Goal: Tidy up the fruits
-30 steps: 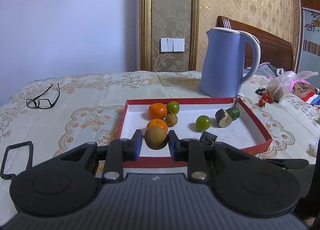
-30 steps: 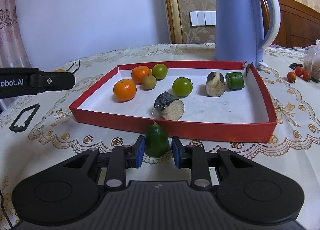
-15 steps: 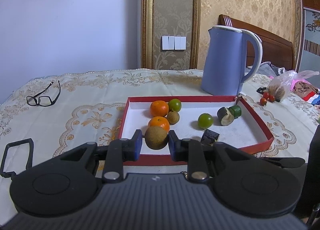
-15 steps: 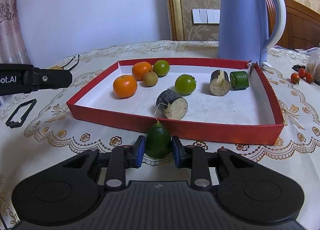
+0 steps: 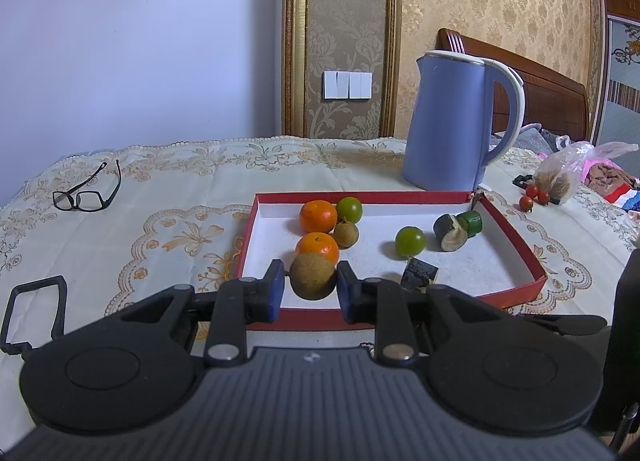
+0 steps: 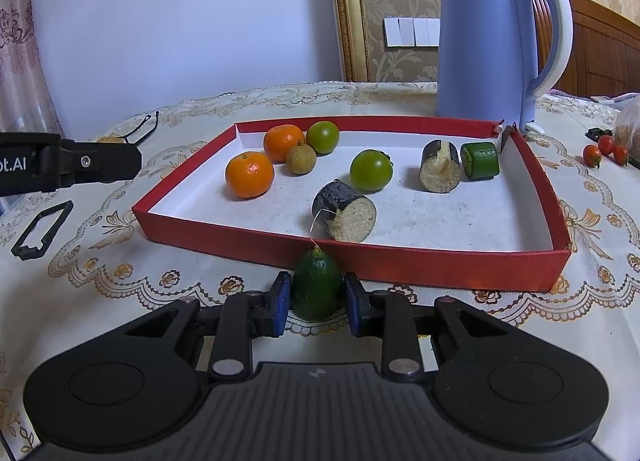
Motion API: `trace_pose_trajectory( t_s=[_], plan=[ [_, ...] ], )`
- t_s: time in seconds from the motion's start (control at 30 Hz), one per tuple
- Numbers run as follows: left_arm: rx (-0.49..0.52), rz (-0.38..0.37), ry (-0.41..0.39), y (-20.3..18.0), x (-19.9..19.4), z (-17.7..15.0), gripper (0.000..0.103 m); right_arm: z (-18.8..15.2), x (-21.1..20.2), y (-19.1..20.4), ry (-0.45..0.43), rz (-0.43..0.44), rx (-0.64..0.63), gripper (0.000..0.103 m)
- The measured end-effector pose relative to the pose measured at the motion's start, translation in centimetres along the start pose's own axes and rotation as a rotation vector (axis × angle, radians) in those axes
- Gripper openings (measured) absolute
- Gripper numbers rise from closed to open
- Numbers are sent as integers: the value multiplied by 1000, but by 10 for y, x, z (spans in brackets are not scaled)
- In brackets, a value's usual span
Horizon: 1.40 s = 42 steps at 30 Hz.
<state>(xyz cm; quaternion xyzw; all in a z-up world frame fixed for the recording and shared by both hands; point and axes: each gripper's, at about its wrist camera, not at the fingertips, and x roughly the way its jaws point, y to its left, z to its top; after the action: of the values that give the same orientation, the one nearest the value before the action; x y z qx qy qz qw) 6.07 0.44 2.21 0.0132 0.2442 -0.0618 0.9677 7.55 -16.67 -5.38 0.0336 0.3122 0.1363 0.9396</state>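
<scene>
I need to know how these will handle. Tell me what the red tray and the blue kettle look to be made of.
The red tray looks like cardboard: thin matte walls, white paper-like inside, one far corner split open. The blue kettle looks like smooth plastic with a soft sheen and a white handle; what lies under that shell cannot be told.

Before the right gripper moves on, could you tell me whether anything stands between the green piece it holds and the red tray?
Only the tray's near wall, directly ahead of the green piece in the right gripper. Just past it lies an eggplant chunk; bare floor shows to the right.
</scene>
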Motion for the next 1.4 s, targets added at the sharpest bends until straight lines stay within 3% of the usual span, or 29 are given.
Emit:
trace_pose_trajectory(
  t_s=[0.8, 1.4],
  plan=[
    [31, -19, -9, -18, 1, 10, 25, 0, -60, -26, -102, 4, 56, 28],
    [78, -4, -24, -42, 23, 28, 25, -1, -69, -40, -125, -13, 79, 28]
  ],
)
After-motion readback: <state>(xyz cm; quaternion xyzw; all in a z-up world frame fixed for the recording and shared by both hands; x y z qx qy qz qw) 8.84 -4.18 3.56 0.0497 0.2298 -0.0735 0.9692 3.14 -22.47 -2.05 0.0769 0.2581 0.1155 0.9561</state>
